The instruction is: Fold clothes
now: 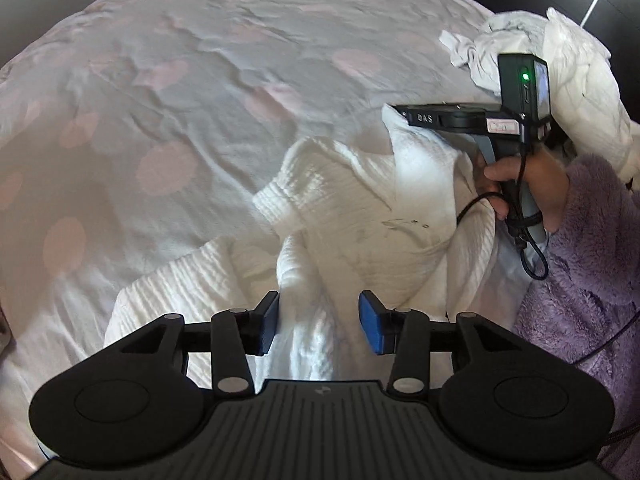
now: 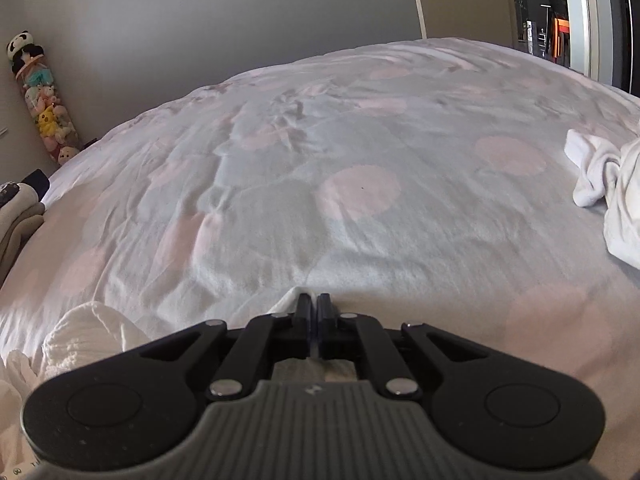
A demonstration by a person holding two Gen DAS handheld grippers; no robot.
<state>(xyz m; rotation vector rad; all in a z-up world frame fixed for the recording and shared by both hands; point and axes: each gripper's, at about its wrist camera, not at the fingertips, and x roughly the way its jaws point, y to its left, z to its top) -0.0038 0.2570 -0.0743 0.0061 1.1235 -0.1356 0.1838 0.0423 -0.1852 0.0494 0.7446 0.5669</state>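
Note:
A white crinkled garment lies rumpled on the bed. My left gripper points down over its near part. Its blue pads stand apart around a raised fold, with a gap on the right side, so it is open. My right gripper, held by a hand, lifts the garment's far edge. In the right wrist view the right gripper is shut, and a strip of the white garment peeks out beside its fingers. More of the garment bunches at the lower left.
The bed cover is pale with pink dots and wrinkled. A pile of other white clothes lies at the bed's right. A purple fluffy sleeve is close at right. Stacked clothes and a column of soft toys are at left.

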